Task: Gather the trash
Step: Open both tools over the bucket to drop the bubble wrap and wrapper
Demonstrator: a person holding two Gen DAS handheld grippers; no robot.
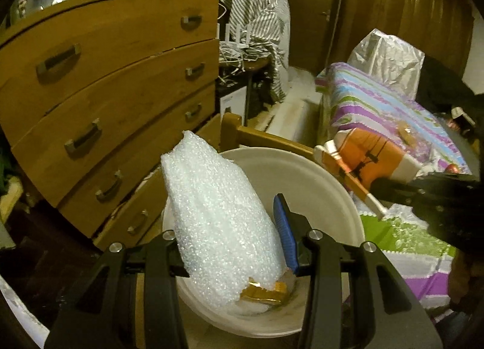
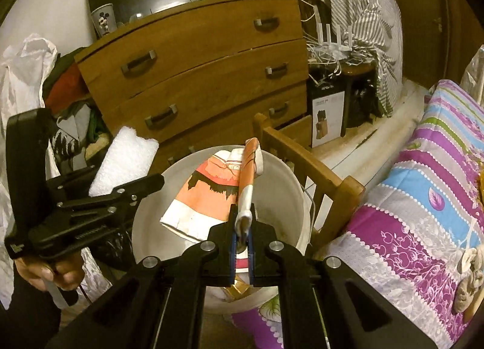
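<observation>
My left claw (image 1: 230,228) clamps white foam wrap (image 1: 217,212) and my right claw (image 2: 242,228) pinches an orange paper bag (image 2: 208,194), both over the white bucket (image 2: 281,173) at six o'clock.

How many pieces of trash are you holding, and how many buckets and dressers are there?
White foam wrap: 1
Orange-and-white paper bag: 1
White bucket: 1
Wooden dresser: 1
Total: 4
</observation>
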